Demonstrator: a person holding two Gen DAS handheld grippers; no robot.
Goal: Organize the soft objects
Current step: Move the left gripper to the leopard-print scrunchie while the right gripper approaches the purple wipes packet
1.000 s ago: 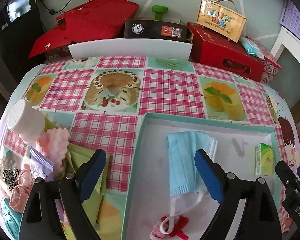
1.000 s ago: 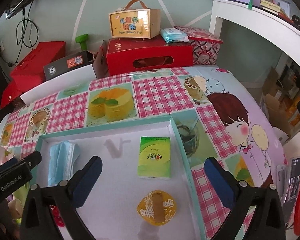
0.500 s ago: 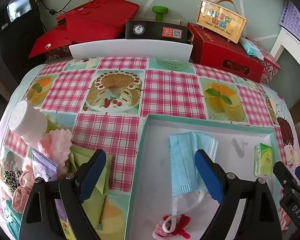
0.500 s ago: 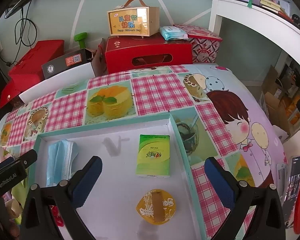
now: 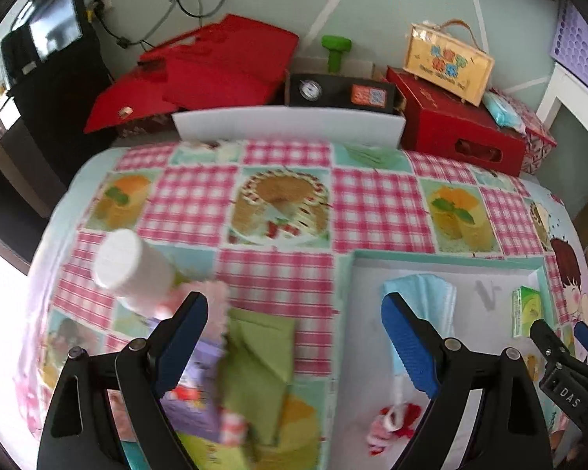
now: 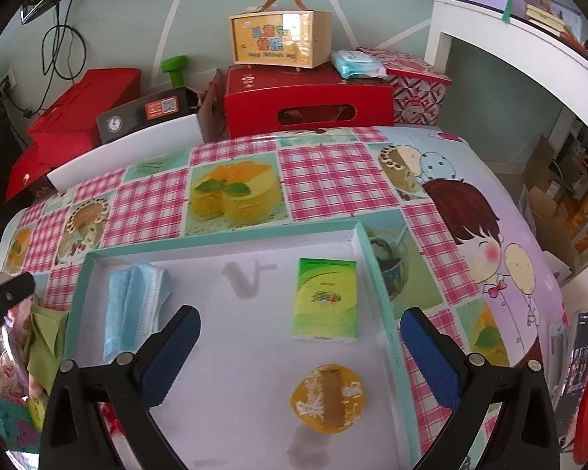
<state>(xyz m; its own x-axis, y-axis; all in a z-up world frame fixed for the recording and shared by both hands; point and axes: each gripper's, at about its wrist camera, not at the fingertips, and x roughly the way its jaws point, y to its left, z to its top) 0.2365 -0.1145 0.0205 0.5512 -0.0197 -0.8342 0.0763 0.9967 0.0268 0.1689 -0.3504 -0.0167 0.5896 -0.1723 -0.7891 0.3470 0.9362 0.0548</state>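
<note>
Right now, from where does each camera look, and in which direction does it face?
Left wrist view: sits on the left gripper, looking forward over the table's left part, at a green cloth and a white roll; its own open fingers show.
Right wrist view: sits on the right gripper, looking over the tray; its open fingers show.
Both share the blue mask and green tissue pack.
</note>
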